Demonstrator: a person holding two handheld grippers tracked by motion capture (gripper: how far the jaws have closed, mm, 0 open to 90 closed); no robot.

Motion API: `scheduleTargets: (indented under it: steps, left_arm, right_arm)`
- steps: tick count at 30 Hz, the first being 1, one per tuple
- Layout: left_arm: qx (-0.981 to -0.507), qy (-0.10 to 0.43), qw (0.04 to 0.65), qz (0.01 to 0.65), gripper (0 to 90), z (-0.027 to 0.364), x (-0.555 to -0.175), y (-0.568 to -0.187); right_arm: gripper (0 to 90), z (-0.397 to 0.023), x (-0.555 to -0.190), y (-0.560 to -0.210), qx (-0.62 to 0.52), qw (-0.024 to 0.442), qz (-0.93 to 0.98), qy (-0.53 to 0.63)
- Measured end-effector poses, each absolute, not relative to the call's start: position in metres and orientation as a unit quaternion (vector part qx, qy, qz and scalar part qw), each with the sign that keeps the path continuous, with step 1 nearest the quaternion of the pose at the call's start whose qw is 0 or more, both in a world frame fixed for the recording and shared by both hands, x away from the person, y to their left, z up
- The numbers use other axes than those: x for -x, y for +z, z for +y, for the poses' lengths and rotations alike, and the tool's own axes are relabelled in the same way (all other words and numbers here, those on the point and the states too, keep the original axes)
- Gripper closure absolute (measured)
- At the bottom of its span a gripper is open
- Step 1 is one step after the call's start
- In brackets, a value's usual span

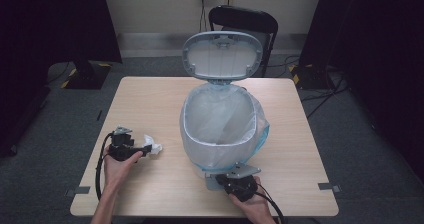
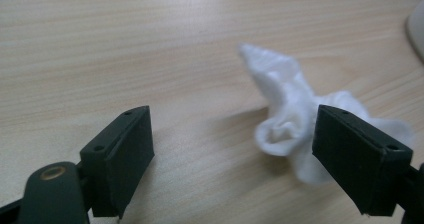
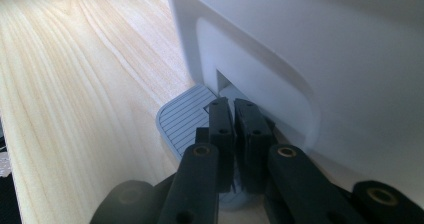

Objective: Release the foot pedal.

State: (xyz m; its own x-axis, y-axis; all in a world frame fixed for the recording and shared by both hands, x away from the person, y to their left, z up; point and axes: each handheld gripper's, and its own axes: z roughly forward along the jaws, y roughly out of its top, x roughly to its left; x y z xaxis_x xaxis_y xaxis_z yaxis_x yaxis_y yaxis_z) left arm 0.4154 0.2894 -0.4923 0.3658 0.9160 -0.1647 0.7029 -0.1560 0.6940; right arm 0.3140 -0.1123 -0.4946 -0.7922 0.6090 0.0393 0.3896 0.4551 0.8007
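Lower left of the high view, the left gripper (image 1: 141,151) sits low over the bench (image 1: 150,99), its jaws spread wide, right up against a crumpled white tissue (image 1: 152,146). In the left gripper view that tissue (image 2: 300,119) lies on the wood at centre right; one jaw stands at lower left well clear of it, the other at lower right overlaps the tissue's edge. Whether that jaw touches the paper cannot be told, and no squeeze shows: the pads are apart with bare wood between them.

Bottom centre of the high view, the right gripper (image 1: 235,180) is down at the foot of the pedal bin (image 1: 222,129), which stands mid-bench with a clear liner folded over its rim and its grey lid (image 1: 222,55) tipped up and open at the top centre. In the right gripper view the right gripper (image 3: 234,115) has its jaws drawn together, tips resting on the ribbed grey pedal (image 3: 182,119) where it meets the bin's white wall (image 3: 300,59).
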Motion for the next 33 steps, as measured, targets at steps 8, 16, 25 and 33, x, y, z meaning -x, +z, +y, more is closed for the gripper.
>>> scheduleTargets:
  steps: [8, 16, 25, 33]
  left_arm:
    - [-0.753, 0.176, 0.355, 0.526, 38.9, 0.288, -0.414, -0.493]
    - [-0.768, 0.172, 0.368, 0.495, 81.4, 0.283, -0.412, -0.493]
    - [-0.746, 0.163, 0.412, 0.497, 85.3, 0.287, -0.406, -0.483]
    - [-0.722, 0.168, 0.462, 0.487, 85.3, 0.293, -0.397, -0.468]
  right_arm:
    - [86.7, -0.112, -0.314, -0.495, -0.297, 0.127, 0.843, 0.431]
    - [86.7, -0.112, -0.314, -0.495, -0.299, 0.129, 0.841, 0.432]
    - [86.7, -0.113, -0.313, -0.495, -0.296, 0.13, 0.842, 0.432]
    - [86.7, -0.113, -0.314, -0.495, -0.298, 0.125, 0.841, 0.433]
